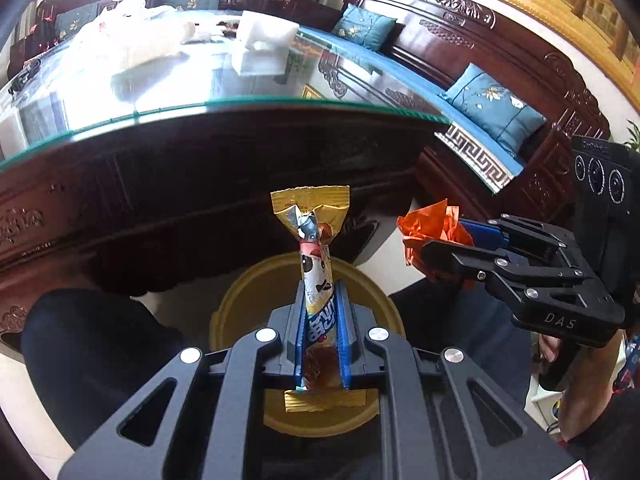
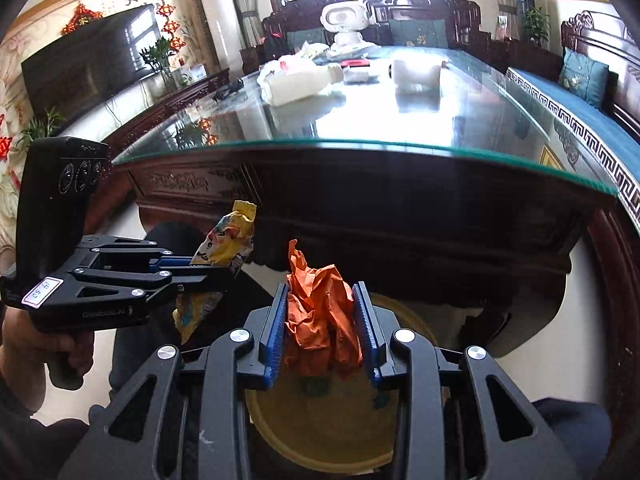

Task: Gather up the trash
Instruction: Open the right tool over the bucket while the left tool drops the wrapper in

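wrapper (image 1: 316, 264) lengthwise in left tongs (image 1: 320, 308), tip fwd

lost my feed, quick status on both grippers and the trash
Left gripper shut on yellow snack wrapper. Right gripper around crumpled orange paper. Both above the yellow bin, beside the glass-topped table. Nothing in the way.

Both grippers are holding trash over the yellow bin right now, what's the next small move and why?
Probably open both grippers and let go. The left gripper pinches the snack wrapper and the right gripper holds the crumpled orange paper, each apparently above the open yellow bin, so both should drop inside.
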